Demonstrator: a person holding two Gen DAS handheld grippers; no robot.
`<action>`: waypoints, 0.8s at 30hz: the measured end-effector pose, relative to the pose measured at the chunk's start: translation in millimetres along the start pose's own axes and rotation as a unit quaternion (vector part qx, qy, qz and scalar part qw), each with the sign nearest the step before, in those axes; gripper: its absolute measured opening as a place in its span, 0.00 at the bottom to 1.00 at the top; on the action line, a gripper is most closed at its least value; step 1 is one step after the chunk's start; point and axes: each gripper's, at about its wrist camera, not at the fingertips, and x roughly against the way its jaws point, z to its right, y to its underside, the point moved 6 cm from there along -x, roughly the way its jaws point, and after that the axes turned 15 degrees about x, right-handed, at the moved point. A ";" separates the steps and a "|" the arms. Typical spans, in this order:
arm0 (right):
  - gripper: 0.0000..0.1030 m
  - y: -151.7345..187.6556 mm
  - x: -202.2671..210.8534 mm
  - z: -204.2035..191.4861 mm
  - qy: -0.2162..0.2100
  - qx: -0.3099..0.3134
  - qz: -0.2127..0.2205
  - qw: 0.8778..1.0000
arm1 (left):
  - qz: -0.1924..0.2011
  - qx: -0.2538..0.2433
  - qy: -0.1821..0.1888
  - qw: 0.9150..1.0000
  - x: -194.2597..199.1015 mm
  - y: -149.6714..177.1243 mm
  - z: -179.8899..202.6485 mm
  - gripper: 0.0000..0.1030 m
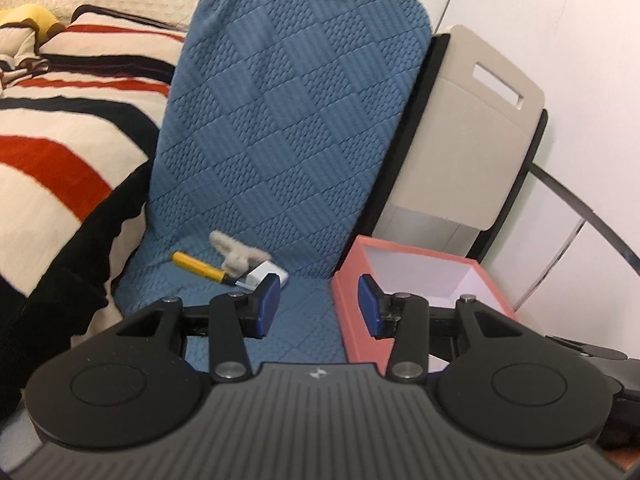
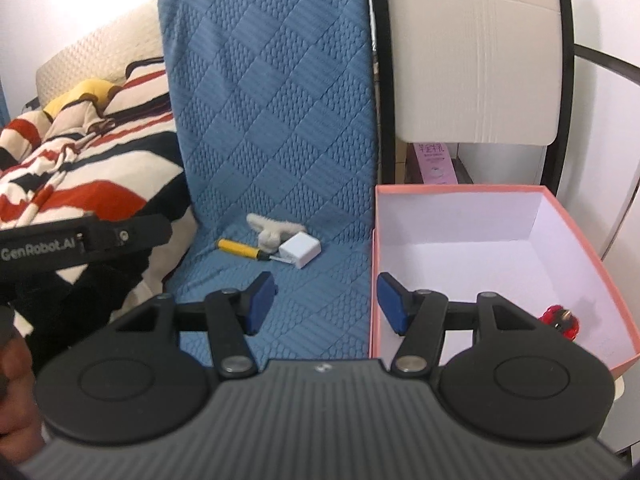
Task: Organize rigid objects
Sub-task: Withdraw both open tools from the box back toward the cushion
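Note:
A yellow-handled screwdriver (image 2: 239, 249), a white charger block (image 2: 300, 255) and a fuzzy beige item (image 2: 271, 231) lie together on the blue quilted seat cover (image 2: 272, 120). They also show in the left wrist view: the screwdriver (image 1: 197, 266), the charger (image 1: 269, 273), the fuzzy item (image 1: 236, 254). A pink open box (image 2: 496, 188) with a white inside stands to the right and holds a small red object (image 2: 560, 318). My left gripper (image 1: 319, 307) is open and empty, just short of the charger. My right gripper (image 2: 326, 304) is open and empty over the box's left wall.
A striped red, black and cream blanket (image 1: 60, 120) lies left of the seat. A beige folding chair back (image 2: 476, 60) stands behind the box (image 1: 420, 252). The left gripper's black body (image 2: 80, 240) shows at the left of the right wrist view.

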 end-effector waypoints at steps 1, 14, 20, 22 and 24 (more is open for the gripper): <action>0.58 3.4 -2.0 -2.3 0.001 -0.001 -0.003 1.000 | 0.000 0.002 -0.002 1.000 -0.2 1.5 -3.9 0.48; 0.58 51.2 1.2 -19.7 0.015 -0.013 -0.032 0.999 | -0.021 0.003 -0.008 1.000 1.7 33.6 -42.2 0.48; 0.58 58.9 -2.4 -21.2 0.019 -0.015 -0.036 0.999 | -0.021 -0.005 0.000 1.000 -4.9 28.8 -49.5 0.48; 0.58 57.4 -5.9 -21.0 0.022 -0.012 -0.035 0.999 | -0.022 -0.004 -0.002 1.000 -11.7 27.2 -54.2 0.48; 0.58 55.6 -12.5 -18.3 0.020 -0.016 -0.036 0.999 | -0.025 -0.003 -0.006 1.000 -20.9 26.3 -59.6 0.48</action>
